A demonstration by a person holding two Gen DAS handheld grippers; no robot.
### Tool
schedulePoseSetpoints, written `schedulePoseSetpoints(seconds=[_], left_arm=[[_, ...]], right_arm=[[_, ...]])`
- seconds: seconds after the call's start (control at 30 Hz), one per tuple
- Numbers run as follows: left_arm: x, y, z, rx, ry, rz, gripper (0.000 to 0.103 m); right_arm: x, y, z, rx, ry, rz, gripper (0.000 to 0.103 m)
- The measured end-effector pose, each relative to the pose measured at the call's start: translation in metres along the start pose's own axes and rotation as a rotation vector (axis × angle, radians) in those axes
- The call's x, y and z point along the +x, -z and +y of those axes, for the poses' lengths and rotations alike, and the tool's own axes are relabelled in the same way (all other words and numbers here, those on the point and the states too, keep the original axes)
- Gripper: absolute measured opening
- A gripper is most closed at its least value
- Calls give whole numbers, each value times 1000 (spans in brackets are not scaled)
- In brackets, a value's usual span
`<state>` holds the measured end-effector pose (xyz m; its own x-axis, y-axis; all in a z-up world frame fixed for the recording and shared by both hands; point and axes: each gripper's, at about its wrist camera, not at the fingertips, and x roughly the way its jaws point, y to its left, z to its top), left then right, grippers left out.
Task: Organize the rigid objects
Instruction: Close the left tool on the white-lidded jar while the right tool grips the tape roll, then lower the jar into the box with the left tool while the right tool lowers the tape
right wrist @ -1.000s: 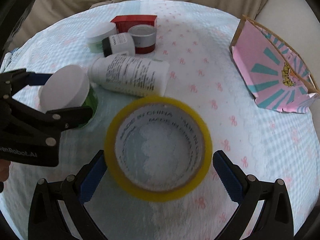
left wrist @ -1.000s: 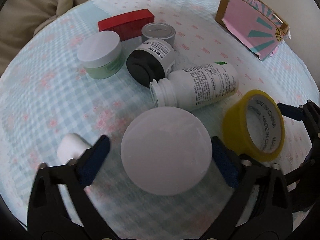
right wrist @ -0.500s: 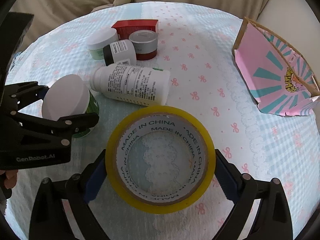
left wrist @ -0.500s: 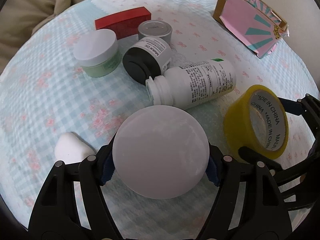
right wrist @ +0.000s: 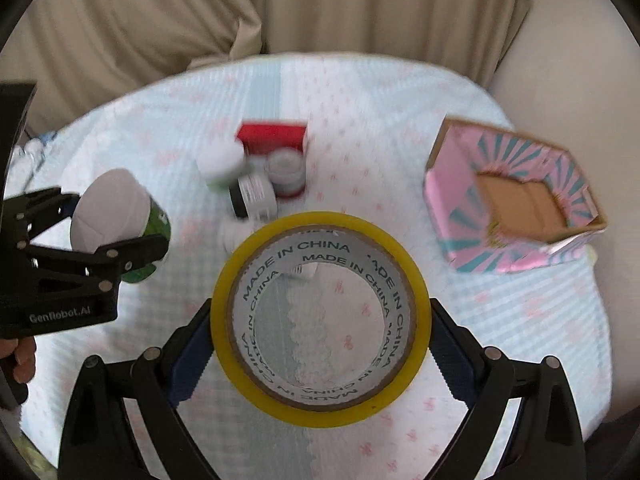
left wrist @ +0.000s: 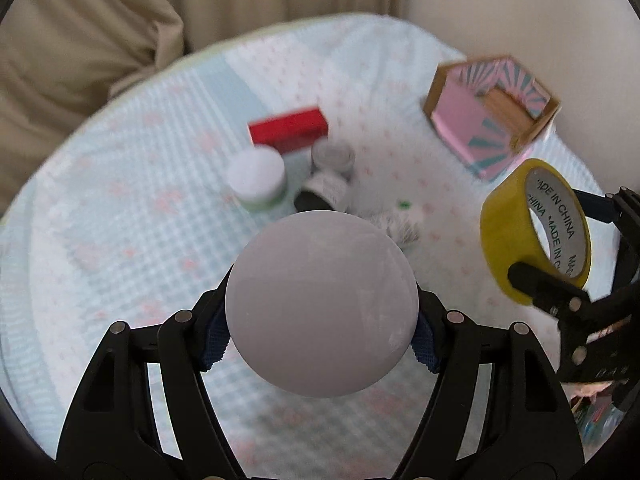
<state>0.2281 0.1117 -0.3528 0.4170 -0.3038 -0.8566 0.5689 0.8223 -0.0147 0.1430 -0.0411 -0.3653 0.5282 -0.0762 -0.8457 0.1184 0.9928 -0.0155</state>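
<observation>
In my left view, my left claw (left wrist: 322,338) is closed on the white lid of a jar (left wrist: 322,312); both blue pads press on its sides and the jar is off the cloth (left wrist: 120,240). At 3 o'clock I see my right claw holding the yellow tape (left wrist: 516,232). The pink box (left wrist: 472,136) stands at 1 o'clock, open. At 12 o'clock, blurred, are a red box (left wrist: 288,130) and small jars.

In my right view, my right claw (right wrist: 320,338) grips the tape (right wrist: 320,400) by its outer rim, with the jaws wide, and the tape is lifted over the cloth (right wrist: 520,320). The jar (right wrist: 116,210) in my left claw is at 9 o'clock. The pink box (right wrist: 460,216) is at 2 o'clock and the red box (right wrist: 272,136) at 12 o'clock.
</observation>
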Motion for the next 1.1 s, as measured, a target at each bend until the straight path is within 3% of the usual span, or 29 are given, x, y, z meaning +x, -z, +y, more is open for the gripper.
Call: schedulePoseSetpoints(seconds=[0.3, 0.6, 0.8, 1.1], left_arm=[[-109, -48, -26, -36, 17, -88, 69], [-155, -114, -101, -43, 14, -178, 69], [-139, -161, -173, -61, -21, -186, 69], [-34, -242, -258, -149, -27, -92, 69]], right_arm=[[-105, -51, -29, 38, 12, -55, 95], [-157, -95, -108, 48, -21, -71, 95], [-159, -128, -193, -5, -44, -68, 95], [-96, -173, -321, -62, -103, -8, 95]])
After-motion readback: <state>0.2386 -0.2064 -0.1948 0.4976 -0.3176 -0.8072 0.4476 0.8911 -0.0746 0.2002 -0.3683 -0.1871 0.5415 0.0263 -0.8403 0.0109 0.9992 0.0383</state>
